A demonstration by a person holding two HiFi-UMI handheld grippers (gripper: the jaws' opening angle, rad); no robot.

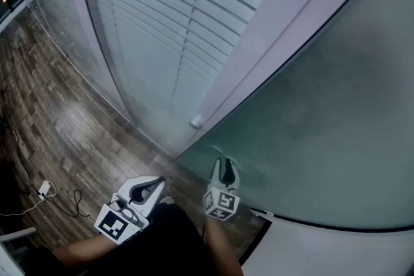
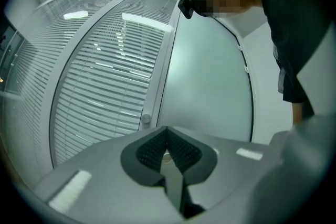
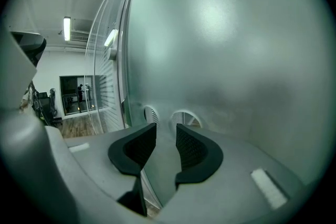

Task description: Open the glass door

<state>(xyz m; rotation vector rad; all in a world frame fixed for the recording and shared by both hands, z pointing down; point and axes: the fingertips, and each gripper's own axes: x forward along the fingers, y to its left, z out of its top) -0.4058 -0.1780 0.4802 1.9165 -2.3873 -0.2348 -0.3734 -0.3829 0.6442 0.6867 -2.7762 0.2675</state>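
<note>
The tall frosted glass door [image 1: 323,106] stood over the brown wood-plank floor [image 1: 52,113], its free edge near the white slatted blinds [image 1: 162,29]. The right gripper [image 3: 165,139] had its fingers spread astride that edge, not visibly pressing it. The left gripper [image 2: 168,139] hung just beside it, fingers pressed together on nothing.

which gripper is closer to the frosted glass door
Right. The right gripper is right at the frosted glass door, by its near edge, with its jaws apart. The left gripper sits further left, shut, away from the glass.
</note>
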